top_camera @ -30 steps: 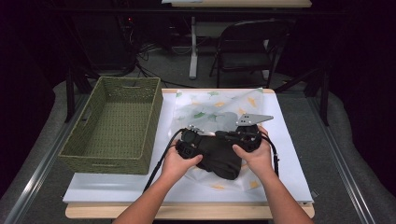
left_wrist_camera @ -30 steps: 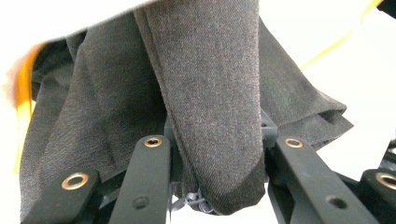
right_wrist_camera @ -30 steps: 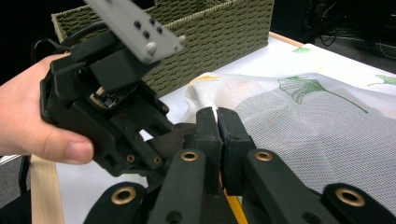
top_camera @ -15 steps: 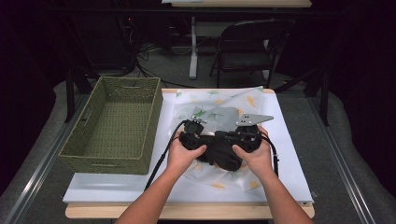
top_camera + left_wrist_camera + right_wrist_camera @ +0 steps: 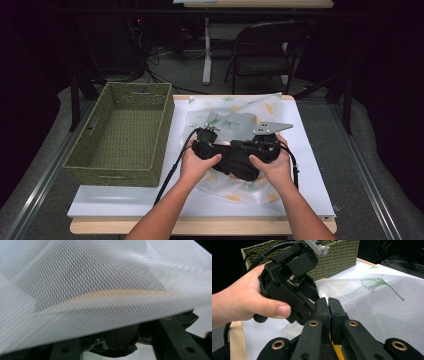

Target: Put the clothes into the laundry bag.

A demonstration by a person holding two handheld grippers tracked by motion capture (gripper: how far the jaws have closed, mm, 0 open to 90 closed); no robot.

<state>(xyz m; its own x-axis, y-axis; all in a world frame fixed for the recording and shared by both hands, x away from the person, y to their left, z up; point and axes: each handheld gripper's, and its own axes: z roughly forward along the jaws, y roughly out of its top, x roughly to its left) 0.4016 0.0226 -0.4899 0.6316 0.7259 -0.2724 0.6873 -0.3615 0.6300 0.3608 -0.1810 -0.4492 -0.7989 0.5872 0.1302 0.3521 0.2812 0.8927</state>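
Note:
A white mesh cloth (image 5: 235,117) with green and orange leaf prints lies rumpled on the white mat (image 5: 310,165). Both grippers meet over its near part, each held in a hand. My left gripper (image 5: 215,150) has just been opening its jaws. In the left gripper view they stand apart (image 5: 120,345), and the cloth (image 5: 100,277) drapes loosely across in front of them without being pinched. My right gripper (image 5: 328,306) has its pads pressed together on an edge of the cloth (image 5: 382,305), right beside the left gripper's body (image 5: 292,287).
A green woven basket (image 5: 125,130) stands on the mat's left side, close to the left hand. A folding chair (image 5: 270,45) and cables are on the floor beyond the table. The wooden front edge (image 5: 200,227) runs below my forearms.
My left hand has edged slightly away from the table's front edge, and the cloth near it has shifted. The right hand has kept still.

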